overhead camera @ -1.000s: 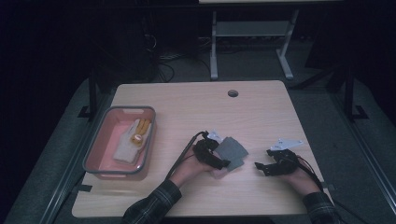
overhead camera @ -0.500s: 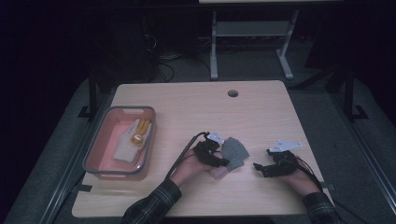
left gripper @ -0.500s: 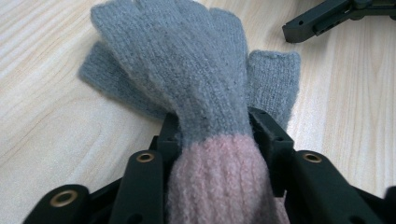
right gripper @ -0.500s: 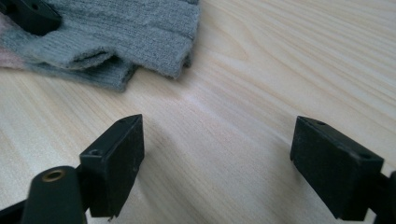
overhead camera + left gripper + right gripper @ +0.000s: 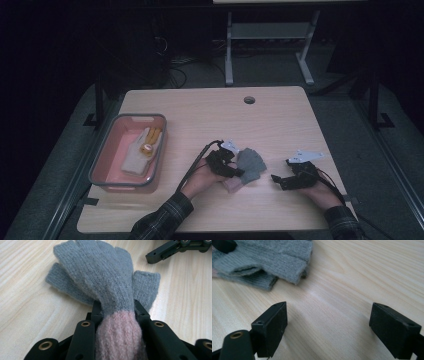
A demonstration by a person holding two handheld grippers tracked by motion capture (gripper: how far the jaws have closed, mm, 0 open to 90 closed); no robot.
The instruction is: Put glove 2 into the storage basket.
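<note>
near the front middle of the pale wooden table [image 5: 210, 120], the left gripper [image 5: 117, 312] is clamped on the pink ribbed cuff of a grey knitted fingerless glove [image 5: 105, 272], which lies flat. the right gripper [image 5: 328, 322] sits just beside it, jaws wide apart and holding nothing. probably best to keep the cuff pinched firmly and lift slowly. a pink plastic tray [image 5: 100, 165] holding 1 cream glove [image 5: 135, 157] sits well left.

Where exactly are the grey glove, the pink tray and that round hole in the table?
grey glove [image 5: 100, 272]: left gripper view, on the knitted palm.
pink tray [image 5: 111, 182]: high view, on its grey near rim.
round hole [image 5: 249, 100]: high view, on its dark centre, far side of the table.
</note>
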